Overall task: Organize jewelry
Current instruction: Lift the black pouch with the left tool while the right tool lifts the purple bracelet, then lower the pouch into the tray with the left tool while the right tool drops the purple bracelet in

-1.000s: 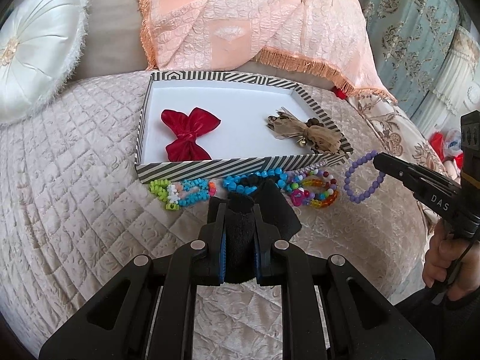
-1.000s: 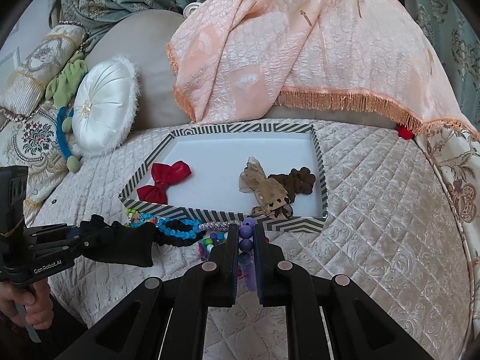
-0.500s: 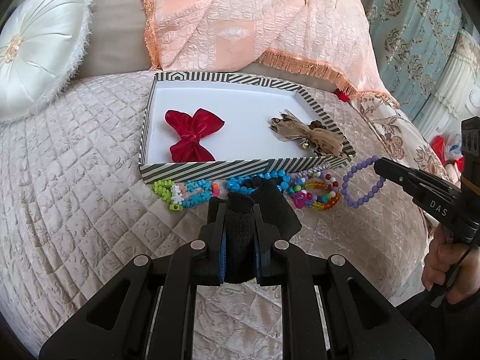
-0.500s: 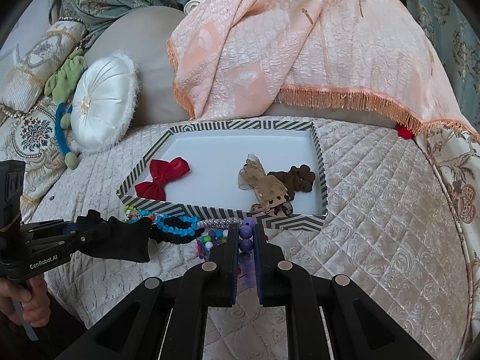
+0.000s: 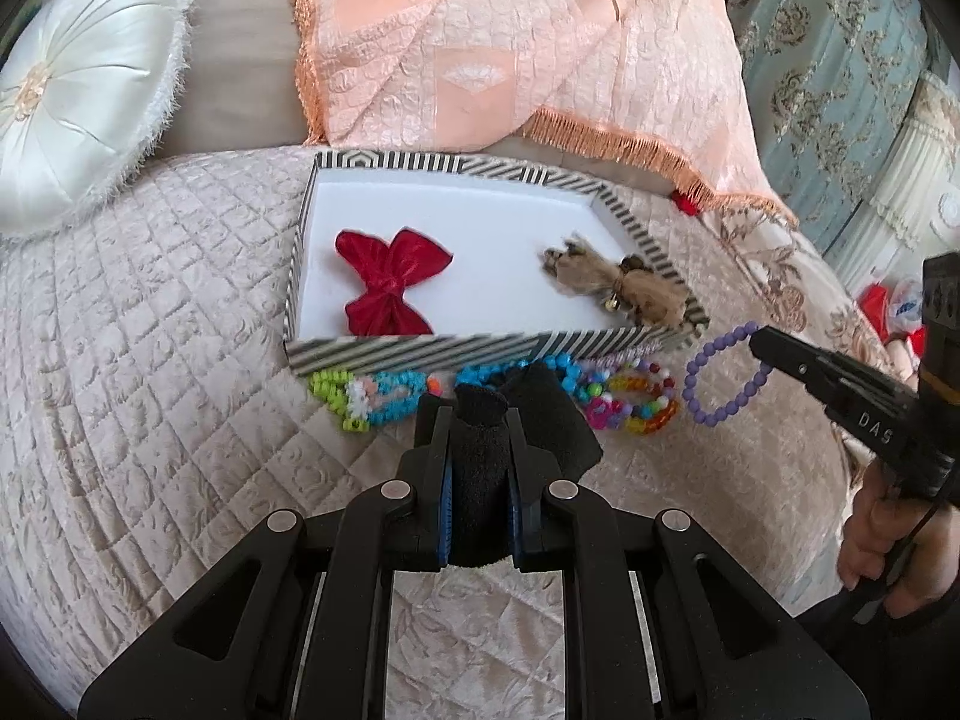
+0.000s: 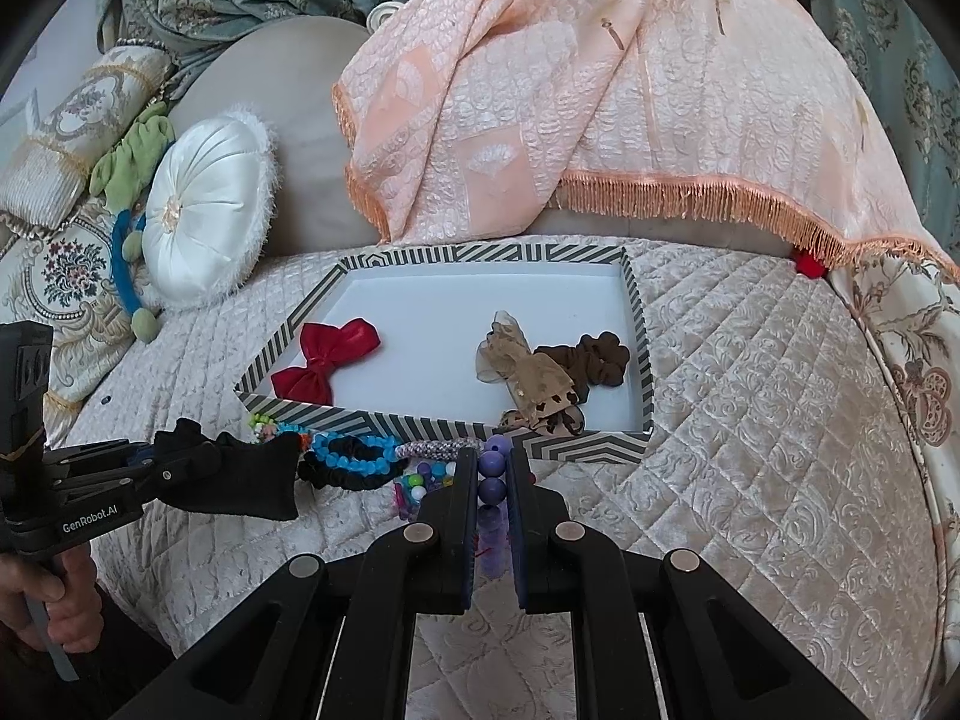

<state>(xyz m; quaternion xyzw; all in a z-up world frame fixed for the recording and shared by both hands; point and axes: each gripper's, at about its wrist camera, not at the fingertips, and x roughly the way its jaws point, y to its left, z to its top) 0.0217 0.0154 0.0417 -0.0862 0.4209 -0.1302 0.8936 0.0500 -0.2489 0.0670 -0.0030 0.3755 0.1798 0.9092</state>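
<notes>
- Tray (image 5: 480,354) with striped black-and-white walls and a white floor sits on the quilted beige bedspread (image 5: 150,360); everything below is placed against it.
- Inside the tray: a red velvet bow (image 5: 390,288) toward its left side and a tan gauzy bow (image 5: 606,282) toward its right.
- Only the right wrist view shows the brown scrunchie (image 6: 594,357) behind the tan bow; from the left wrist view it is nearly hidden.
- Just outside the tray's near wall lies a row of beaded bracelets: green and blue (image 5: 360,396), then multicoloured (image 5: 630,402).
- The left claw (image 5: 477,420) is closed on a black, fuzzy piece of cloth (image 5: 480,480), in front of the tray's near wall; whether it is a pouch or a scrunchie is hard to tell.
- The right claw (image 6: 492,468) is clamped narrowly on a purple bead bracelet (image 5: 720,378) off the tray's near right corner; the loop hangs from its tip, apparently clear of the bedspread.
- In the right wrist view only a few round purple beads show between the fingers, the rest cut off.
- A black scrunchie (image 6: 348,474) beside blue beads lies before the near wall.
</notes>
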